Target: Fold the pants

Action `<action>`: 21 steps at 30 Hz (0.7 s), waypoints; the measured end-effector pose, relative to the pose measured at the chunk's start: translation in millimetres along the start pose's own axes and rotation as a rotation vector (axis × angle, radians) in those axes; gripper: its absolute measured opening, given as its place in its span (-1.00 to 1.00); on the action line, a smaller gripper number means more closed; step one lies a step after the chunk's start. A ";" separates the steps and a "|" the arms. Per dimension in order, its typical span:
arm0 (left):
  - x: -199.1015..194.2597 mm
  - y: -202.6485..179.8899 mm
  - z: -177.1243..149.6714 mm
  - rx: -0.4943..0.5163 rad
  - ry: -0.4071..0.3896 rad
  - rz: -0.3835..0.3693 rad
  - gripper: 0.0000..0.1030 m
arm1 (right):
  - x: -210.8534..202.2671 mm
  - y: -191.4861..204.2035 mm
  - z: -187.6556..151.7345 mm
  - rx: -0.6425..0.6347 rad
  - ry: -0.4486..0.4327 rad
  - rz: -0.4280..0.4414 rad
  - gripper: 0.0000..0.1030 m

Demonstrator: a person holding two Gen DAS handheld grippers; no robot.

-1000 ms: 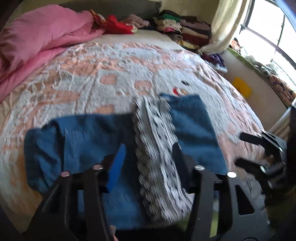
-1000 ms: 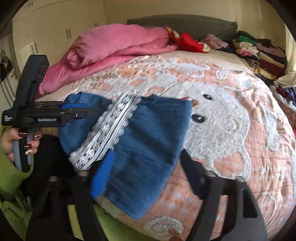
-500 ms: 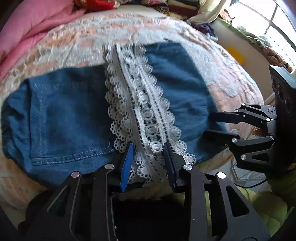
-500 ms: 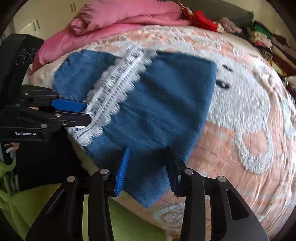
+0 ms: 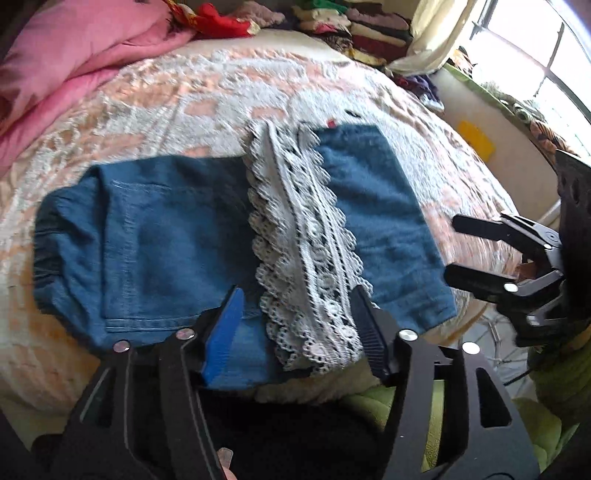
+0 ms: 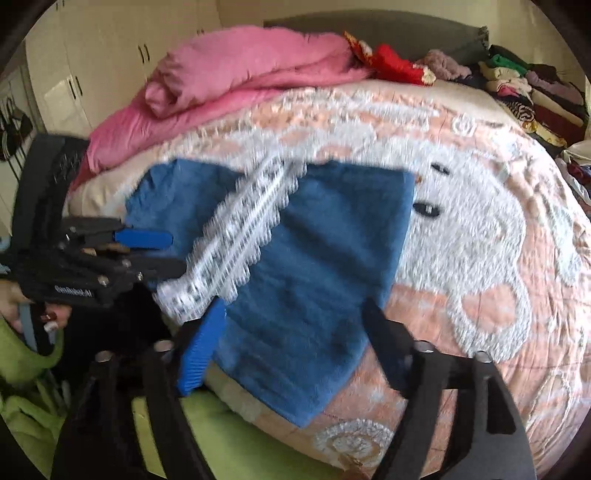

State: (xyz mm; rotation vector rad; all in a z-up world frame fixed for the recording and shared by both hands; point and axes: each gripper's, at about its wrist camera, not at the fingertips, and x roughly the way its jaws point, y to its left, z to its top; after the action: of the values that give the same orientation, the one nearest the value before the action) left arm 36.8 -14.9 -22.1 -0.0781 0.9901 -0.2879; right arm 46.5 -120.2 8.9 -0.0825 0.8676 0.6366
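Your denim pants lie folded across the near edge of the bed, on the peach-and-white bunny bedspread, with the lace-trimmed cuffs laid over the middle of the bundle so the white trim runs from the bed's edge up toward the bunny's face. The left gripper hangs over the near end of that lace, its jaws opening with the trim lying between them but neither the blue pad nor the black one pressing on it; it appears you are letting go because the fold is set. The right gripper hovers over the plain denim panel beside the lace, toward the bunny's cheek, its jaws opening wide as well, the cloth below them and nothing pinched. Both tools point steeply down at the bed's edge, which suits a release onto a flat surface. The pants read as roughly halved lengthwise and then doubled back, so one more fold may remain, judging by the long waist end stretching away from the lace toward the pink duvet. A stack of folded clothes waits at the far side of the bedspread, well apart from the pants
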 end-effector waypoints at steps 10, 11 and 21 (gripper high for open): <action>-28.6 27.5 4.3 -0.059 -0.083 0.093 0.47 | -9.8 16.4 36.1 -0.051 -0.069 0.013 0.61; -30.6 31.1 4.3 -0.066 -0.087 0.102 0.54 | -8.1 20.0 40.8 -0.064 -0.070 0.014 0.61; -47.2 74.8 -1.2 -0.152 -0.122 0.210 0.60 | 28.6 68.1 91.3 -0.207 -0.059 0.078 0.61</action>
State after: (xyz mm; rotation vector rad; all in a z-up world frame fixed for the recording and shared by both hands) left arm 26.7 69.8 1.0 -0.1274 0.8898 -0.0144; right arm 84.9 -21.9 60.3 -0.2167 0.7490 0.7973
